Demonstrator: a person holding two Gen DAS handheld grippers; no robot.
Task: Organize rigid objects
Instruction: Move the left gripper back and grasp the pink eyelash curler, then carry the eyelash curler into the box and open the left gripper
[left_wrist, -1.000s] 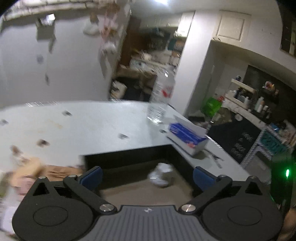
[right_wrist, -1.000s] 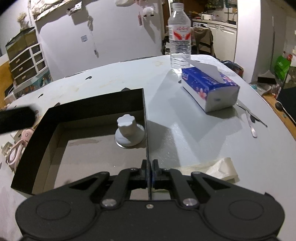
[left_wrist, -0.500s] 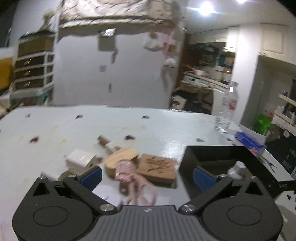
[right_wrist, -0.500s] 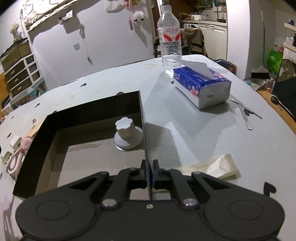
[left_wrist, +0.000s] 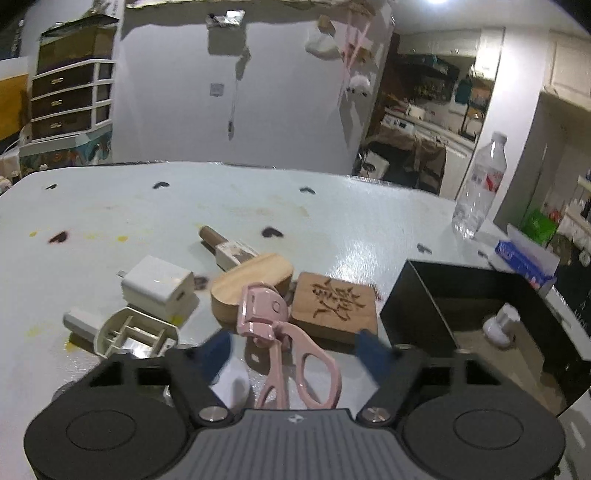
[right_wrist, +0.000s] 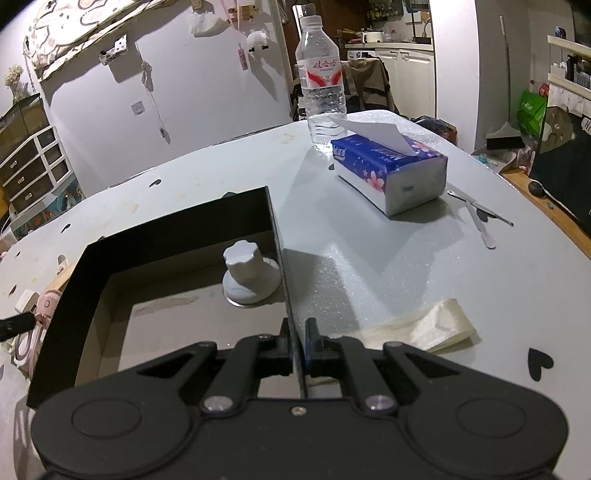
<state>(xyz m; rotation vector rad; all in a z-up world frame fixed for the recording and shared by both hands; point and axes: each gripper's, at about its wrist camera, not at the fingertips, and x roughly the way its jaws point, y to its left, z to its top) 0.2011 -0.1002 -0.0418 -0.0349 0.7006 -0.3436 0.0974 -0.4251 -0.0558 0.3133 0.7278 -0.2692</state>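
Observation:
A pink eyelash curler (left_wrist: 280, 332) lies on the pale table between the blue pads of my left gripper (left_wrist: 293, 350). Its jaws are closing and the pads stand apart from the curler. Behind it lie a rounded wooden piece (left_wrist: 251, 284), a carved wooden block (left_wrist: 334, 306), a white charger (left_wrist: 157, 286), a white plastic frame (left_wrist: 133, 334) and a small stamp stick (left_wrist: 229, 251). My right gripper (right_wrist: 295, 336) is shut on the right wall of the black box (right_wrist: 166, 229), which holds a white knob (right_wrist: 247, 273).
A water bottle (right_wrist: 321, 81) and a blue tissue pack (right_wrist: 388, 170) stand at the table's far right. Thin metal tools (right_wrist: 480, 218) and a folded pale strip (right_wrist: 417, 328) lie right of the box. The box (left_wrist: 461, 284) sits just right of the pile.
My left gripper swung from over the box to the pile on the left, came down around the pink curler, and its jaws narrowed. The right gripper kept its hold on the box wall.

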